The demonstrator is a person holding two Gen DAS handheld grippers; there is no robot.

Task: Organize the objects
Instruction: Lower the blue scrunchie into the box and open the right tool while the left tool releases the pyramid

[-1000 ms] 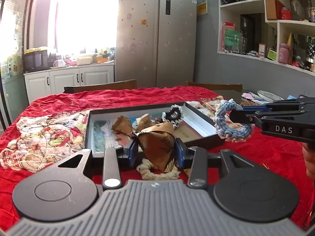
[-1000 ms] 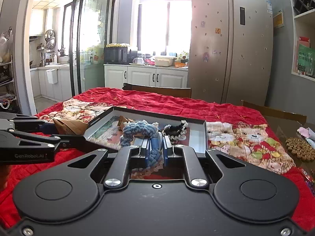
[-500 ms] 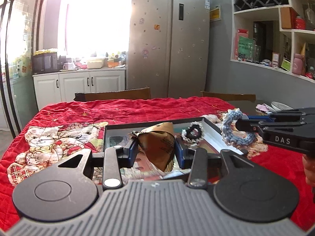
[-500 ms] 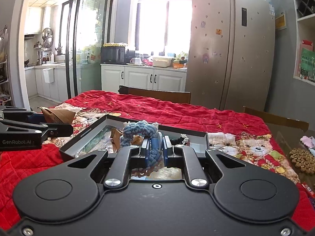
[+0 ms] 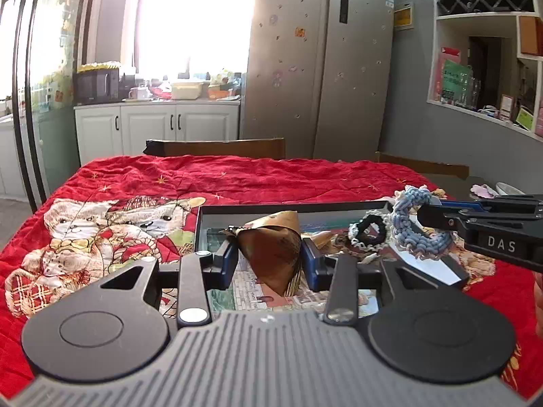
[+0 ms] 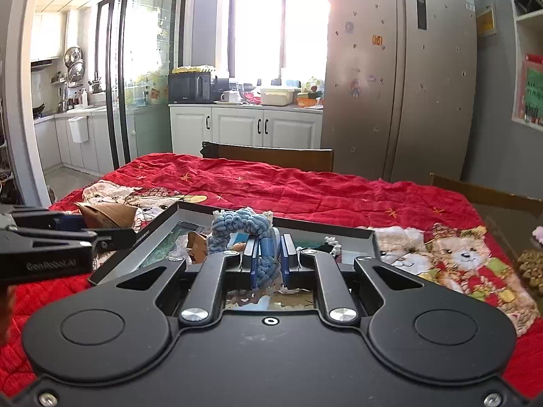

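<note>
My left gripper (image 5: 268, 254) is shut on a brown bow-shaped hair clip (image 5: 271, 254), held above the near left part of a black shallow tray (image 5: 288, 206). My right gripper (image 6: 268, 257) is shut on a blue knitted scrunchie (image 6: 242, 225) above the same tray (image 6: 356, 229). The scrunchie (image 5: 414, 234) and the right gripper (image 5: 424, 213) show at the right of the left wrist view. The left gripper (image 6: 112, 229) with the brown clip (image 6: 105, 215) shows at the left of the right wrist view. A black-and-white scrunchie (image 5: 368, 232) and another brown bow (image 6: 195, 244) lie in the tray.
The table carries a red quilt with bear prints (image 5: 118, 224). Wooden chairs (image 5: 217, 147) stand at the far side. A pile of small brown pieces (image 6: 531, 264) lies at the right table edge. A fridge (image 5: 319, 64) and cabinets stand beyond.
Both grippers have lifted and drawn back a little with their items. The left gripper has moved left, so the tray now sits further right in its view.
</note>
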